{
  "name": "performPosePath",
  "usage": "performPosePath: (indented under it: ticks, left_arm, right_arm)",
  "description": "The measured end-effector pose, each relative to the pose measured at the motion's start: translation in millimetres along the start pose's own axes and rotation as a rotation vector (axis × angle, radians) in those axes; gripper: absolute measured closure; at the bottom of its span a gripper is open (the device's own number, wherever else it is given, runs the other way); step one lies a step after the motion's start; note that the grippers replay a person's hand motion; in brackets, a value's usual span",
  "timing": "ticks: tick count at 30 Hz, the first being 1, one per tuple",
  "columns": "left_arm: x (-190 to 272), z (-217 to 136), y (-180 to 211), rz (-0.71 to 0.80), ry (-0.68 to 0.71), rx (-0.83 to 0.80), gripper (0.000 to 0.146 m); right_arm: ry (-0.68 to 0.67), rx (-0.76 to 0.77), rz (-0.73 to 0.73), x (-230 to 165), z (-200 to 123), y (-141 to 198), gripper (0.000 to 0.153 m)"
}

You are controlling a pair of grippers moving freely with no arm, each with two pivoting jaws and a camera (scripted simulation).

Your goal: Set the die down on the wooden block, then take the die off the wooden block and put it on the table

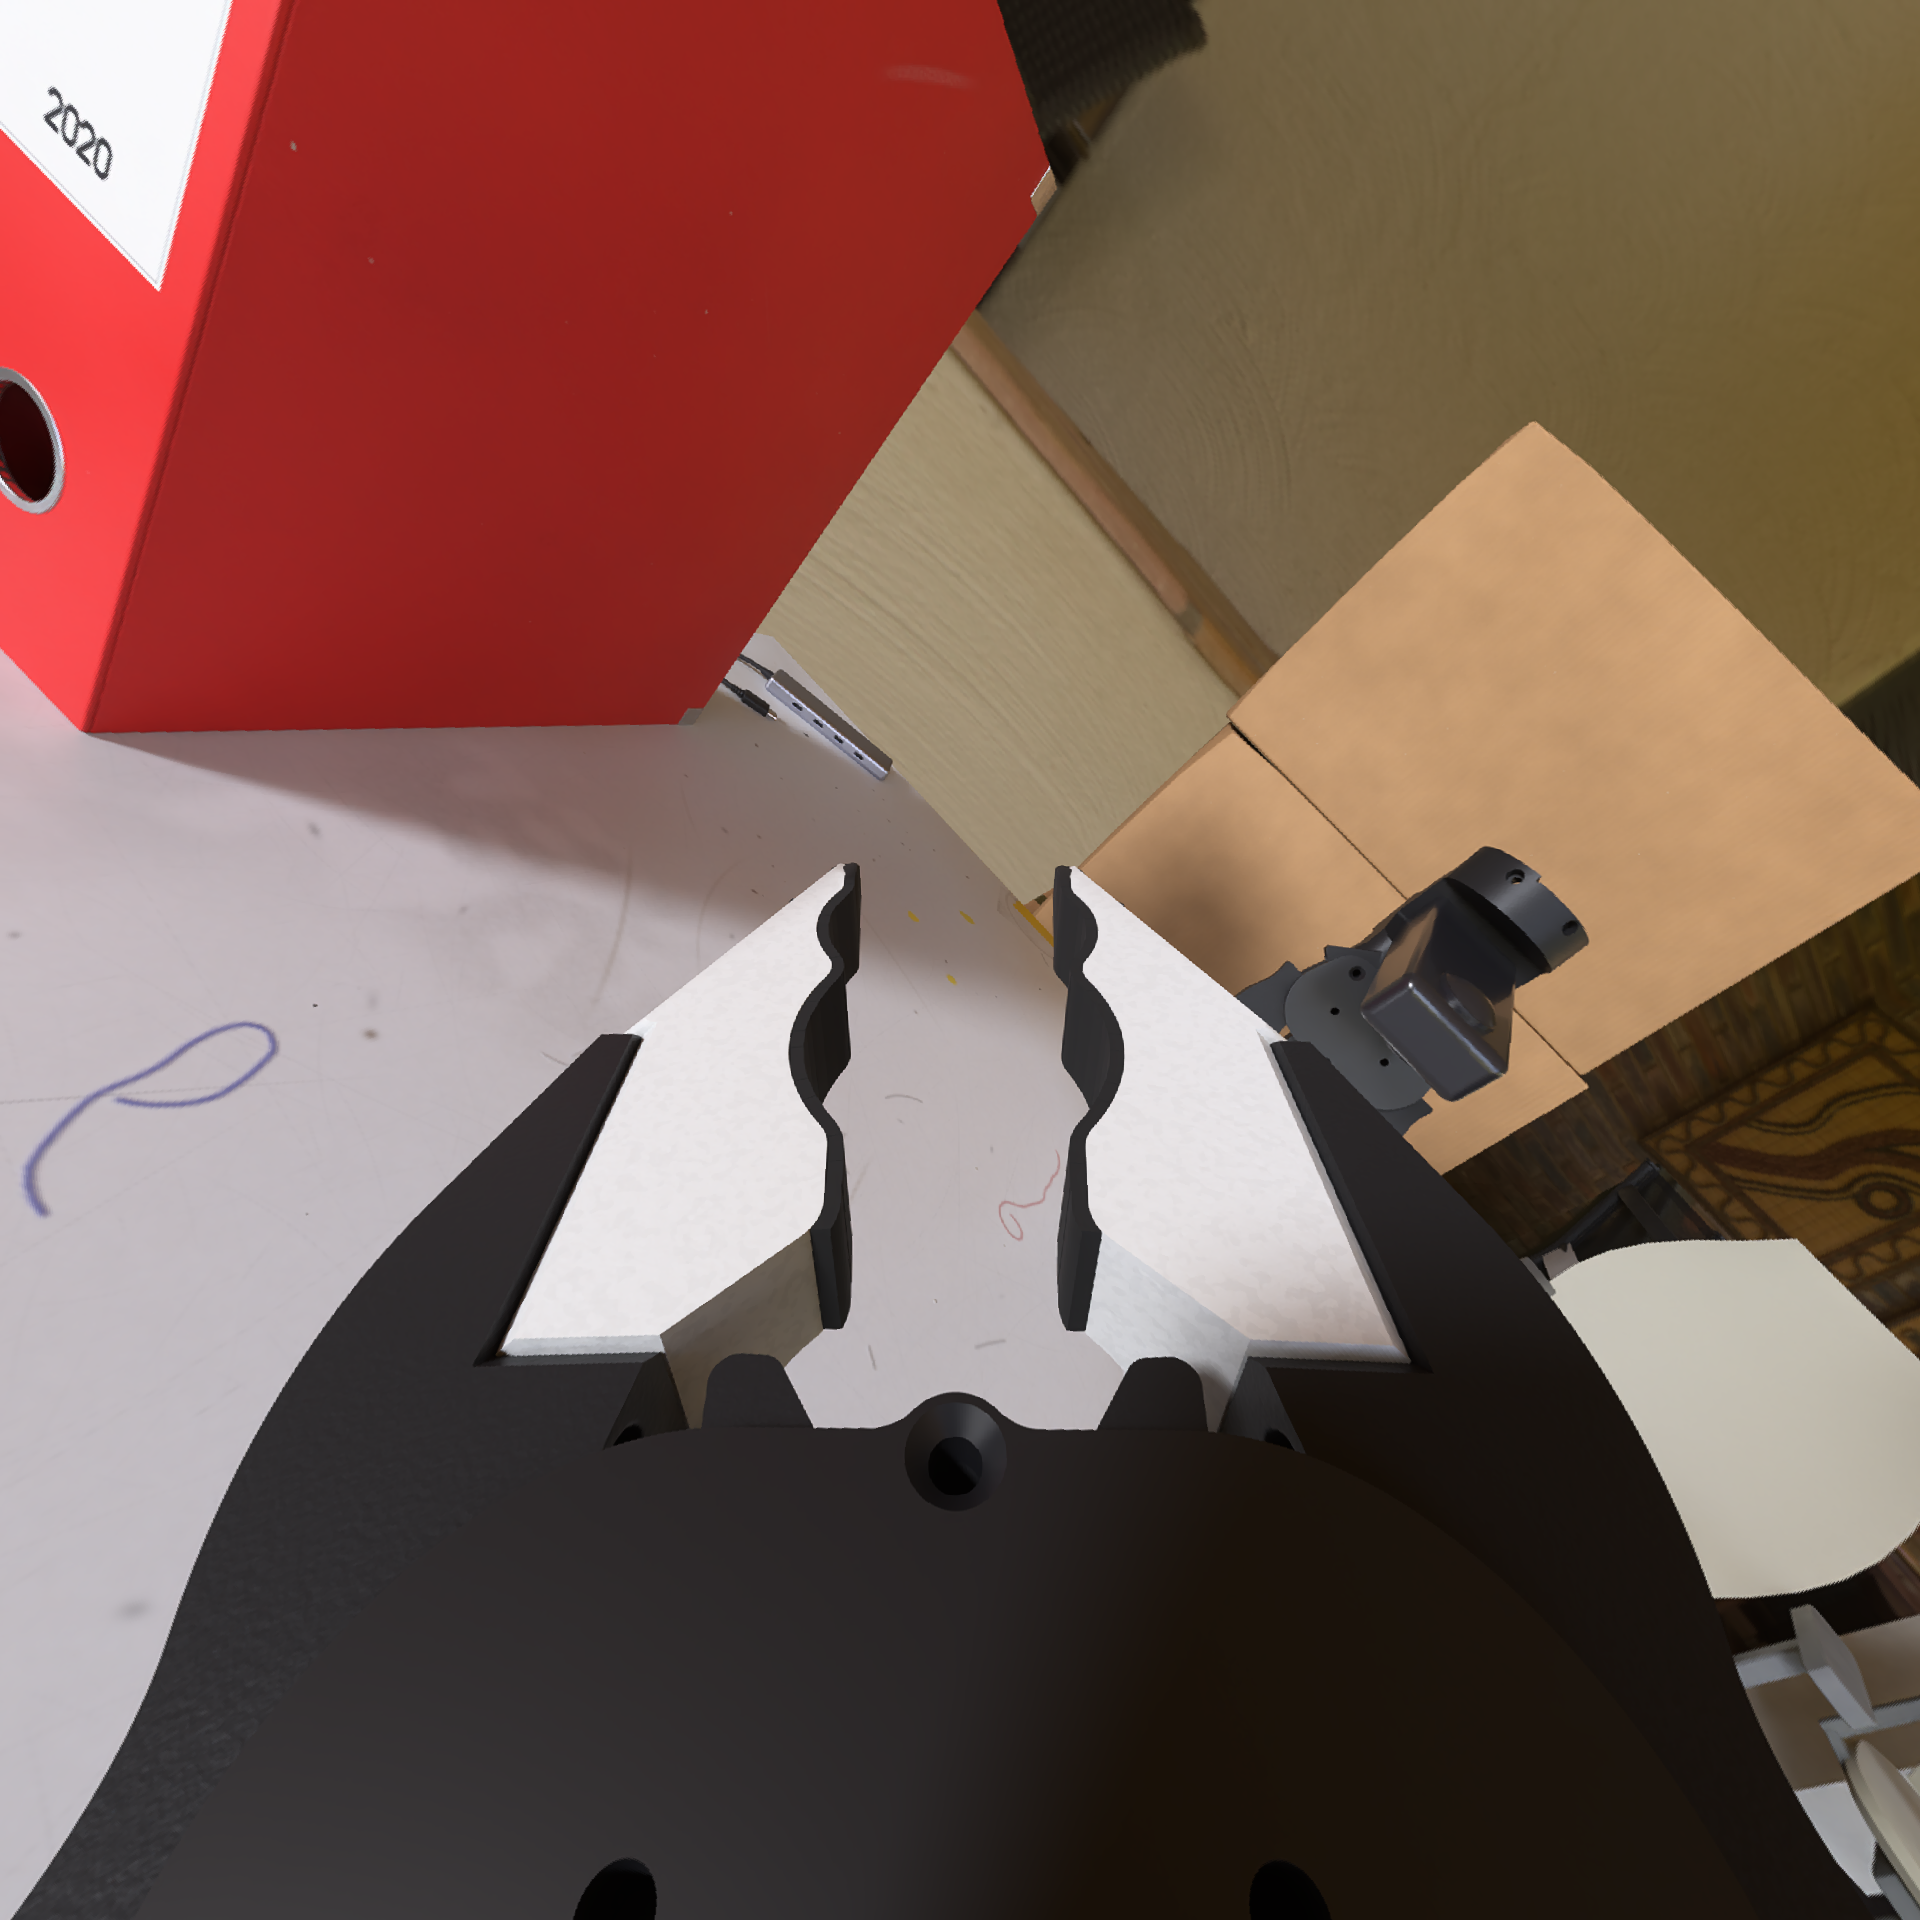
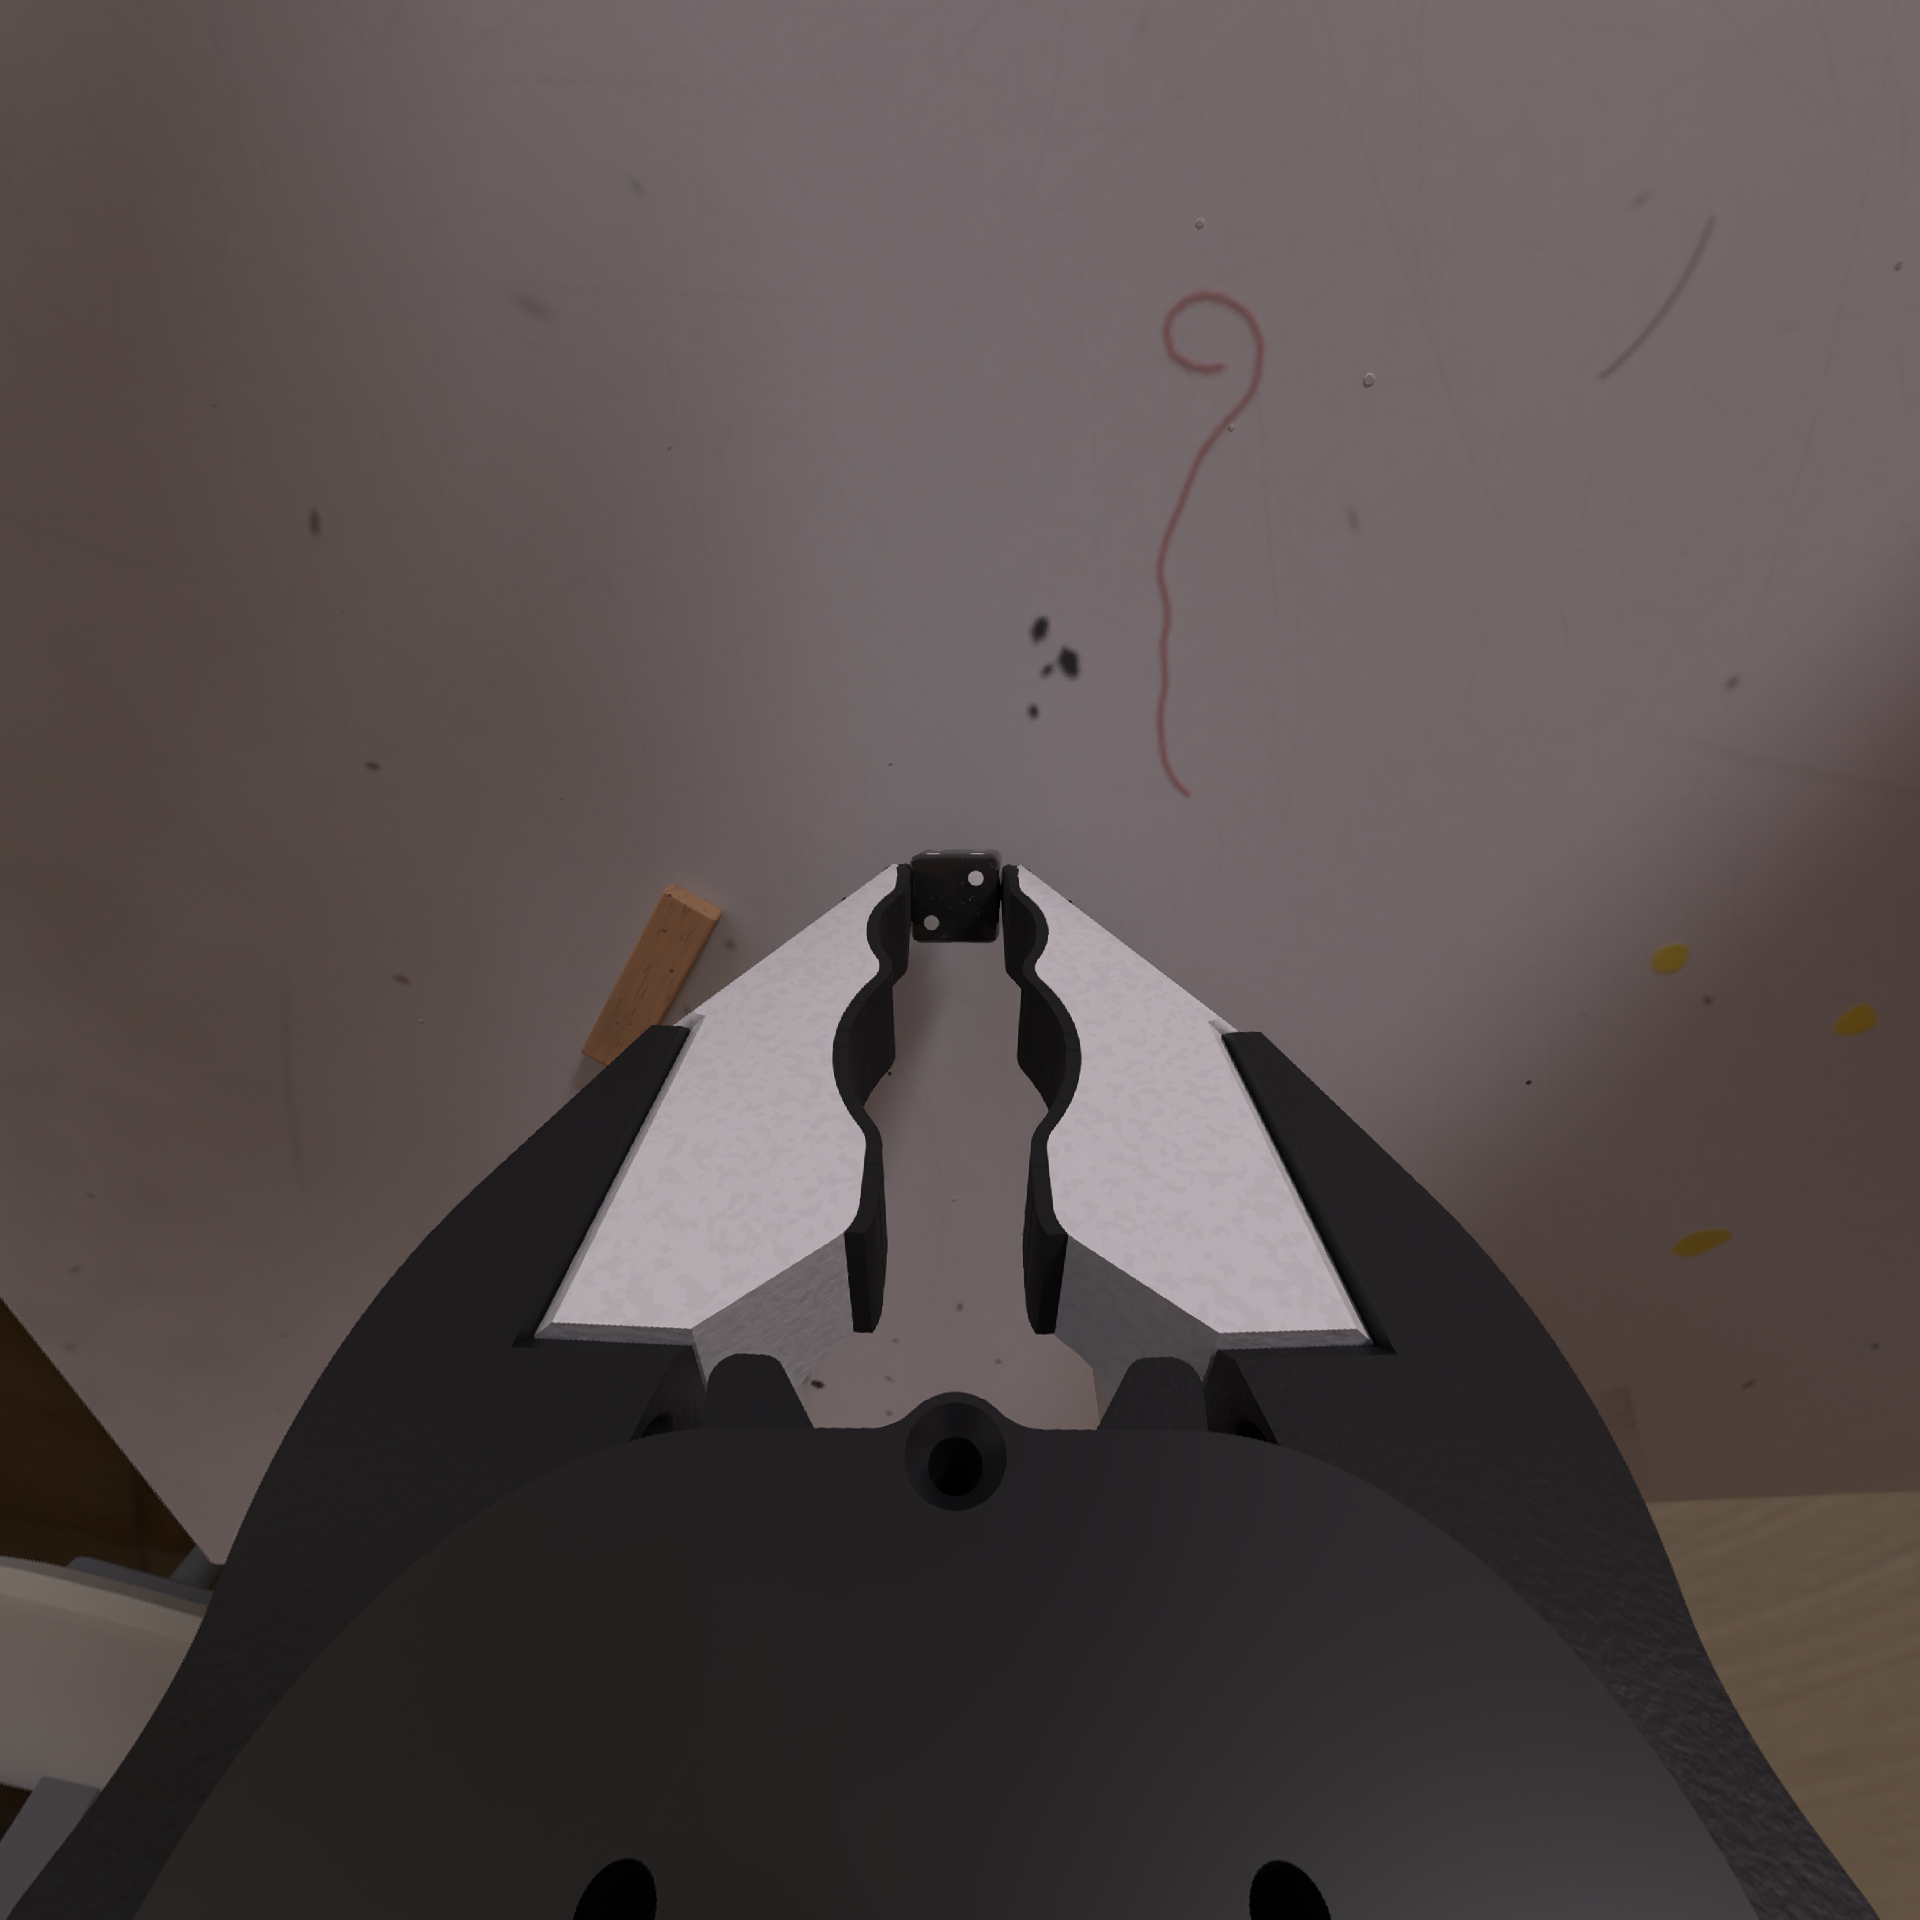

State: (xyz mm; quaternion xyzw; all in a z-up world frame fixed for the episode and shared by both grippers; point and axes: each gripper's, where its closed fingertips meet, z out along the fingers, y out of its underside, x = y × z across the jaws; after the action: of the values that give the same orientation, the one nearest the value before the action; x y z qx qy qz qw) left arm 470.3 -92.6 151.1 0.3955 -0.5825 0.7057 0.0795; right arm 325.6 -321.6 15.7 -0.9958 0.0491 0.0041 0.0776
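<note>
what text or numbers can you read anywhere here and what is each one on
White label on the red binder: one short dark print, sharp enough to read, not quoted here.
die in the right gripper: white pips only, no writing.
table: pen squiggles, no letters.

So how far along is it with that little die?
Picked up: the right gripper pinches the black die at its fingertips. The wooden block lies bare on the table, left of the die. Placing, then removing, remains. The left gripper is open, empty.
</note>
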Motion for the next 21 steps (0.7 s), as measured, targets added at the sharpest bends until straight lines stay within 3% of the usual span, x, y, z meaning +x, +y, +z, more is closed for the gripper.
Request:
performPosePath:
  ticks: [13,21]
  left_arm:
    - [1.0,2.3,1.8,0.0,0.002,-0.006,0.109]
    - [7.0,2.8,0.3,0.041,0.008,0.009,0.109]
  right_arm:
    - [0.011,-0.152,-0.034,0.1,1.8,-0.2,0.136]
    - [0.136,-0.084,-0.013,1.8,5.8,-0.7,0.136]
